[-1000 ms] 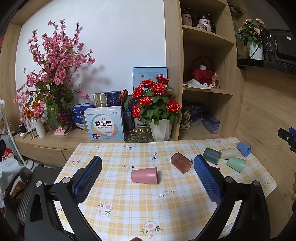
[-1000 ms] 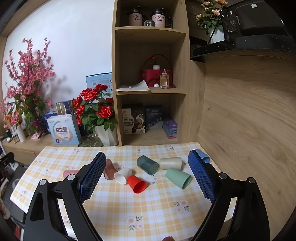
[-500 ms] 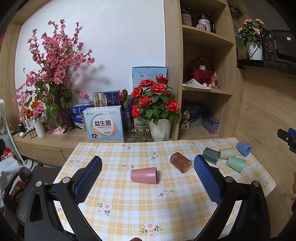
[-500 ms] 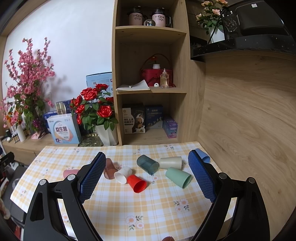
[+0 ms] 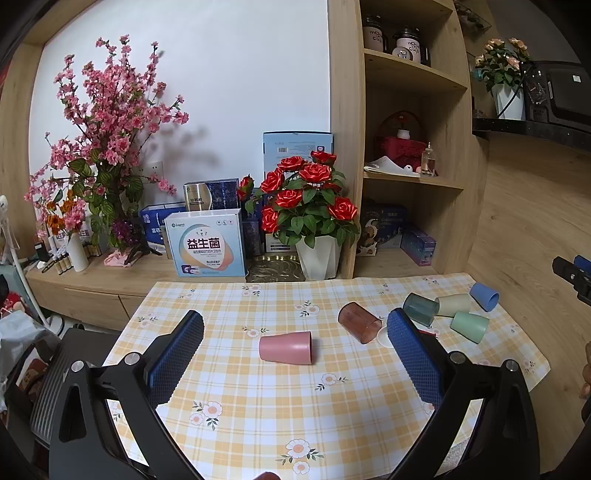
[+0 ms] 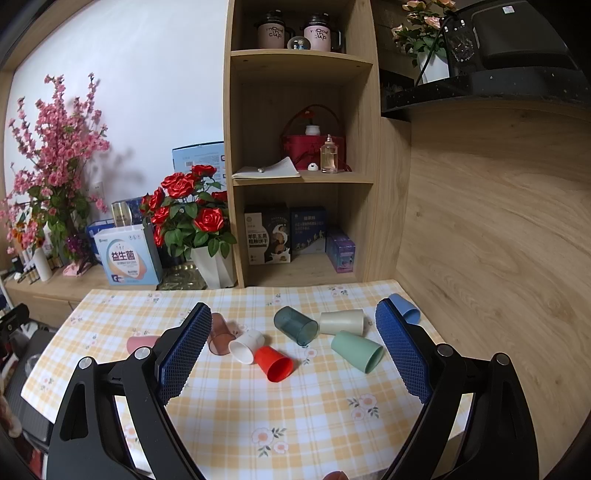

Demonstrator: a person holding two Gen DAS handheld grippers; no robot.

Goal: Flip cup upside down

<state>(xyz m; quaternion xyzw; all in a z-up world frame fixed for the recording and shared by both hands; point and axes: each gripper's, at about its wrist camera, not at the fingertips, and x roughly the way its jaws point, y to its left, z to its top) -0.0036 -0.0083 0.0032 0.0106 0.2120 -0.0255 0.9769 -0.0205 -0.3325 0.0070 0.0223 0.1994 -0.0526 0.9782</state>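
Hand-held gripper (image 6: 291,332) spread; mugs (image 6: 273,34) read "mood in cup".

Left wrist view: looks from above the table's (image 5: 258,413) near edge toward the far wall, left of centre. Right wrist view: same facing, set nearer the table's right edge. Shared: checked tablecloth, scattered cups, rose pot (image 6: 216,267), shelf unit (image 5: 410,177)

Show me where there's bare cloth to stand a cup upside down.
Free: the near half of the tablecloth, in front of the pink cup, and the far left corner. Crowded: the far right, around the red cup, teal cup and green cup.
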